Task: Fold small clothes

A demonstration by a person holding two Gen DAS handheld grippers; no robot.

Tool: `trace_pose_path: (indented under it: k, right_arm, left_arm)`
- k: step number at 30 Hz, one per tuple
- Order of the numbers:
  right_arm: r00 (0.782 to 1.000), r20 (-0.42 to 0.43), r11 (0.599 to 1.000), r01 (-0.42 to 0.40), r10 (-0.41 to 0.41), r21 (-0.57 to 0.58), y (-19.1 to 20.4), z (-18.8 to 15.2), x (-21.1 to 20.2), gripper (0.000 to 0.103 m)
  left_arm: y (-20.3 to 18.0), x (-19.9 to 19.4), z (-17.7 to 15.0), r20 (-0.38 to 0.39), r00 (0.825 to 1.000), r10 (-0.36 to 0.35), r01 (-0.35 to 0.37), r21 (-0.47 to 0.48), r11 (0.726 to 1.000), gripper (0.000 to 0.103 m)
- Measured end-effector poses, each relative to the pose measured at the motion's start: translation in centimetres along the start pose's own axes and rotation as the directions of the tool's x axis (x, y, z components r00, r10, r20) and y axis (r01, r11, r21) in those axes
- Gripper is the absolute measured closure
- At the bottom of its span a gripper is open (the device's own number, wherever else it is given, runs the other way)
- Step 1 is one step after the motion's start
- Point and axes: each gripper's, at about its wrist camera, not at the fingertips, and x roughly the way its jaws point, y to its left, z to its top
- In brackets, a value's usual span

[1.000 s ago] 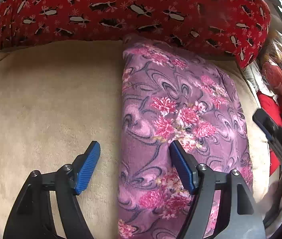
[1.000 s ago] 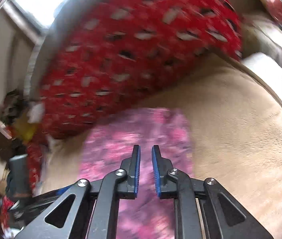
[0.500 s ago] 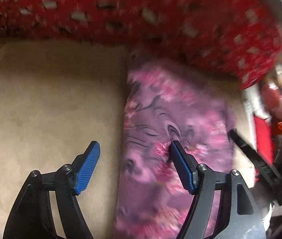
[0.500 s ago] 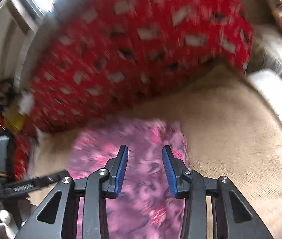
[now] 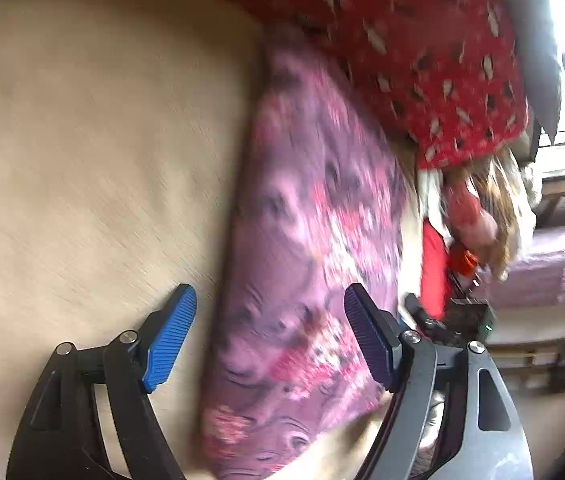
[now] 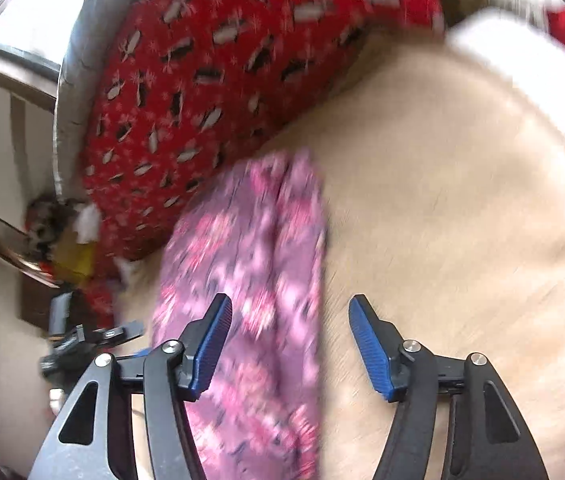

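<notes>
A purple garment with pink flowers [image 5: 302, 264] lies folded into a long strip on the beige blanket [image 5: 94, 152]. It also shows in the right wrist view [image 6: 258, 264]. My left gripper [image 5: 270, 336] is open and empty, above the strip's near end with its left edge between the fingers. My right gripper [image 6: 290, 348] is open and empty, above the strip's right edge. The left gripper shows at the left of the right wrist view [image 6: 94, 336]. Both views are motion-blurred.
A red patterned pillow [image 5: 402, 40] lies against the far end of the garment, also in the right wrist view [image 6: 218, 80]. A doll with long hair [image 5: 478, 216] and red items sit by the bed's edge. A white pillow [image 6: 522, 52] lies far right.
My right gripper has opened from shut to wide open. Both cameras have swung, the left wrist view turning right toward the bed's edge. The garment stays flat on the blanket.
</notes>
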Motion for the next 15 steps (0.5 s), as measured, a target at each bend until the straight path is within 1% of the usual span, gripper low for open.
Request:
trace_pose_path:
  k: [1,2,3,5,6,7,8,9,10,11,12,13,14,15]
  right_arm:
    - [0.999,-0.032,1.000,-0.018,0.018,-0.013,0.3,-0.5,0.9,0.035]
    - [1.000,-0.027,0.999,-0.001,0.000,-0.054,1.2,-0.6,1.5,0.031]
    - [1.000,-0.023,0.996,0.001,-0.003,-0.086,1.9,-0.5,2.0,0.024]
    - [0.999,-0.036,0.994,-0.026,0.022,-0.106,3.0,-0.2,3.2,0.023]
    - [0.999,-0.038,0.994,-0.011,0.006,-0.113,3.4,0.0,3.9,0.022]
    - [0.999,-0.038,0.992,0.009,-0.014,-0.127,3.7,0.2,4.5,0.024]
    - [0.999,-0.033,0.989,0.026,-0.031,-0.143,4.1,0.2,4.9,0.027]
    - [0.998,-0.035,0.984,0.044,-0.051,-0.171,4.6,0.3,5.2,0.051]
    - [0.997,-0.048,0.979,0.048,-0.058,-0.199,4.9,0.1,5.5,0.065]
    - [0.997,-0.052,0.974,0.049,-0.062,-0.222,5.3,-0.1,5.6,0.067]
    - [0.997,-0.035,0.965,0.063,-0.075,-0.255,5.8,-0.4,5.2,0.073]
    - [0.995,-0.015,0.952,0.089,-0.097,-0.291,6.6,-0.5,4.8,0.074]
    - [0.993,-0.002,0.945,0.110,-0.116,-0.307,7.0,-0.8,4.6,0.075]
    - [0.990,0.012,0.938,0.134,-0.138,-0.320,7.6,-1.0,4.4,0.075]
  left_arm:
    - [-0.3,0.5,-0.1,-0.009,1.000,0.009,-0.009,0.008,1.000,0.026]
    - [-0.8,0.9,-0.2,-0.003,1.000,0.021,-0.021,0.026,0.999,0.025]
    - [-1.2,1.1,-0.1,-0.001,1.000,0.021,-0.021,0.030,0.999,0.020]
    - [-1.7,1.2,0.1,0.011,1.000,0.005,-0.005,0.015,1.000,0.020]
    - [-1.9,1.2,0.2,0.015,1.000,0.005,-0.005,0.006,1.000,0.020]
    - [-1.9,1.1,0.3,0.021,1.000,0.011,-0.011,-0.003,1.000,0.023]
    - [-2.1,1.1,0.3,0.033,0.999,0.028,-0.028,-0.004,1.000,0.031]
    - [-2.5,1.2,0.3,0.047,0.996,0.079,-0.079,0.014,0.997,0.058]
    - [-3.1,1.3,0.3,0.057,0.991,0.118,-0.120,0.048,0.992,0.068]
    - [-3.5,1.1,0.1,0.073,0.988,0.136,-0.141,0.069,0.988,0.071]
    - [-4.0,0.8,-0.2,0.093,0.985,0.144,-0.152,0.084,0.985,0.076]
    - [-4.5,0.5,-0.4,0.108,0.982,0.153,-0.164,0.100,0.981,0.079]
    - [-5.3,0.1,-0.8,0.129,0.977,0.170,-0.185,0.122,0.975,0.079]
    - [-5.8,-0.2,-1.1,0.141,0.975,0.173,-0.192,0.135,0.972,0.080]
